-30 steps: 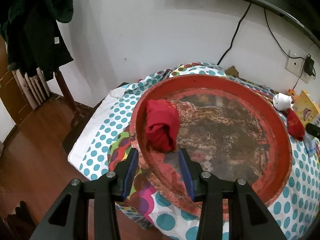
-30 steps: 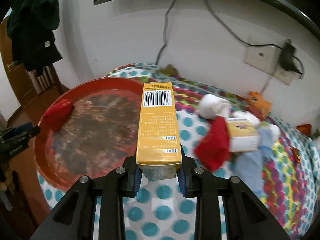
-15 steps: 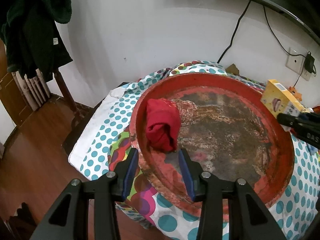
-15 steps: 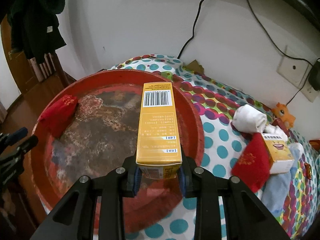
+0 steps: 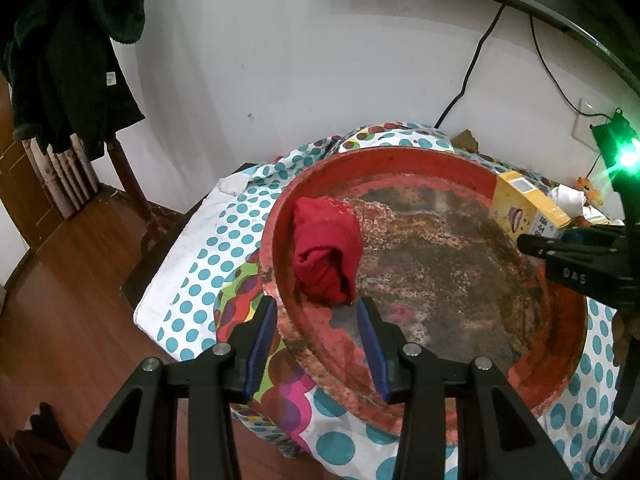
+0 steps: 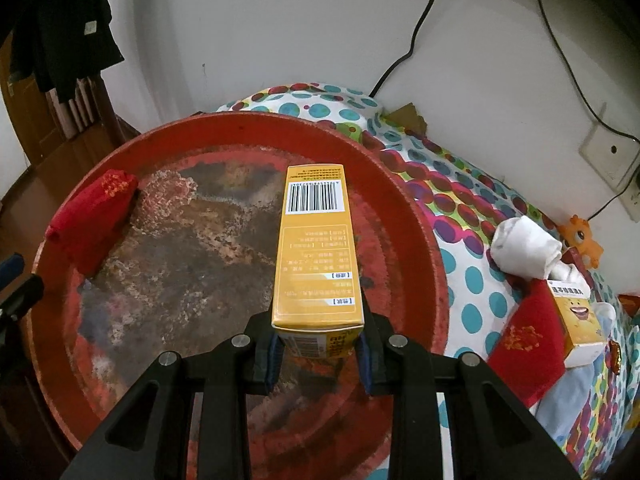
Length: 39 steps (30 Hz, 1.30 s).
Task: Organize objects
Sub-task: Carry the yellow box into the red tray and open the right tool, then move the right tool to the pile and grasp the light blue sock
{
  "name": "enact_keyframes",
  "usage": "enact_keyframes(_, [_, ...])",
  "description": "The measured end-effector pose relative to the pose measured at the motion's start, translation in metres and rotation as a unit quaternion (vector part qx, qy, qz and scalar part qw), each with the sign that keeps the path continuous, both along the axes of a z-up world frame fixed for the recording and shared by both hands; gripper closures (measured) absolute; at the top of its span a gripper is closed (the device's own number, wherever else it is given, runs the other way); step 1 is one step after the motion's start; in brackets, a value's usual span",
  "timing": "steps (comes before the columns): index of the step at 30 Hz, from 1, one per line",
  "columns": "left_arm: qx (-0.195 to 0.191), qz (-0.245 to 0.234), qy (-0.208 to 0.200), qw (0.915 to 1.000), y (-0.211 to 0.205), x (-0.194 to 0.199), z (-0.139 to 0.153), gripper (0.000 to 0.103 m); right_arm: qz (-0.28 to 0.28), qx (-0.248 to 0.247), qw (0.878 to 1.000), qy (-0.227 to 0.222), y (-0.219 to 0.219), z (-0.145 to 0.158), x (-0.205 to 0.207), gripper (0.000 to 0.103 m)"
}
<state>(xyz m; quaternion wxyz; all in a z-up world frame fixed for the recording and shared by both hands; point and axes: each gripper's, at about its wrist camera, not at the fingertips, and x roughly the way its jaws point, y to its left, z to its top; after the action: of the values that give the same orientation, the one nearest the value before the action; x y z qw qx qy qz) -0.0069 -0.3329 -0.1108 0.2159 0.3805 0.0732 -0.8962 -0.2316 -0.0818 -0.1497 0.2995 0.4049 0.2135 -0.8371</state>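
Polka-dot bedspread under red tray, white sock roll, red pouch.

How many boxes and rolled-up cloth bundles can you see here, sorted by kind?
Yellow boxes: 2, the held box and the box on the bedspread
Red cloth bundles: 2, one in the red tray, one beside it
White cloth bundles: 1
Total: 5

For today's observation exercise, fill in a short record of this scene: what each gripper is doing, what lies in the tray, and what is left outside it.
right gripper: shut on yellow box, held over red tray
left gripper: open, jaws astride the tray's near rim
in tray: red sock
outside tray: second yellow box, red cloth, white socks on dotted cloth
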Motion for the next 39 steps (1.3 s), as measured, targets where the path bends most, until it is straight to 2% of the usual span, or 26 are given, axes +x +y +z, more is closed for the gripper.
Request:
enact_keyframes(17, [0.007, -0.005, 0.003, 1.0000, 0.001, 0.000, 0.001, 0.060, 0.002, 0.008, 1.000, -0.012, -0.016, -0.007, 0.003, 0.074])
enact_keyframes(24, [0.005, -0.008, 0.004, 0.9999, 0.002, 0.000, 0.001, 0.060, -0.001, -0.005, 1.000, -0.006, -0.013, -0.002, 0.003, 0.060])
enact_keyframes(30, [0.002, -0.014, 0.004, 0.9999, 0.004, -0.001, 0.000, 0.060, 0.002, -0.023, 1.000, 0.000, -0.001, 0.011, 0.007, 0.057])
enact_keyframes(39, [-0.005, -0.019, 0.001, 0.9998, 0.012, -0.002, 0.000, 0.060, -0.011, -0.058, 0.998, 0.007, 0.054, 0.027, 0.013, 0.052])
